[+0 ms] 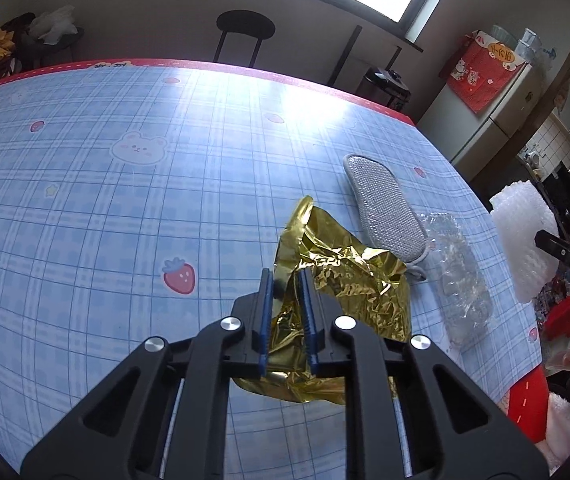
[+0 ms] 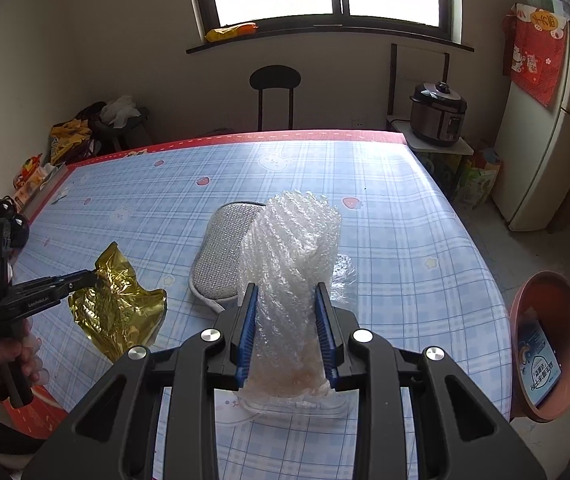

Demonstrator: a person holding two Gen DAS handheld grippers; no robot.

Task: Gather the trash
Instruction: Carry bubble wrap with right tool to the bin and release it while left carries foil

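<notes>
Gold foil pinched between left fingers; bubble wrap clamped in right fingers.

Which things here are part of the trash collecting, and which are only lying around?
Part of the job:
- gold foil, gripped by the left gripper
- bubble wrap, gripped by the right gripper
- clear plastic wrapper on the table
- pink bin, probably for the trash

Only lying around:
- grey slipper
- pressure cooker
- stool
- fridge
</notes>
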